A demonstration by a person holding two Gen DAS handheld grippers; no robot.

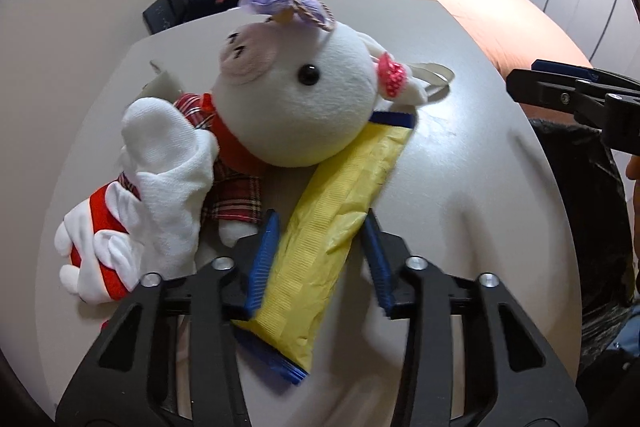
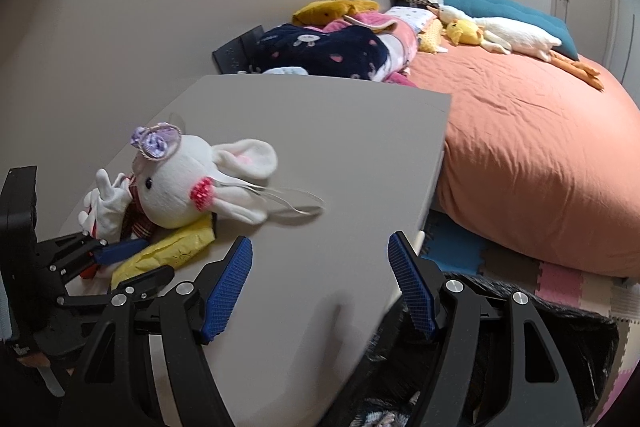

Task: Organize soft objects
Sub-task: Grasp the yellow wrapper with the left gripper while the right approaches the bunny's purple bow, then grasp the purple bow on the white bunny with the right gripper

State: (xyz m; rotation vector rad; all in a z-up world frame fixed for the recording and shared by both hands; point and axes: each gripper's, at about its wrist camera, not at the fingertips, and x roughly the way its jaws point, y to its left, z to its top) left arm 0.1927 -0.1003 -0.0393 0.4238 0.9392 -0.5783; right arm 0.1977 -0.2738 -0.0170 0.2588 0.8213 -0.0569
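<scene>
L gripper (image 1: 324,259) sits low & level, pointing fwd, jaws parted w/ blue pads (image 1: 264,259) on both sides of a yellow pack, gap visible on the right side so not clamped. R gripper (image 2: 320,287) hangs off to the right, jaws spread wide, nothing btwn its pads (image 2: 230,287), angled slightly inward. Each shows at the edge of the other's view, well apart.

plush rabbit (image 1: 296,95) on yellow packet (image 1: 340,195)
</scene>
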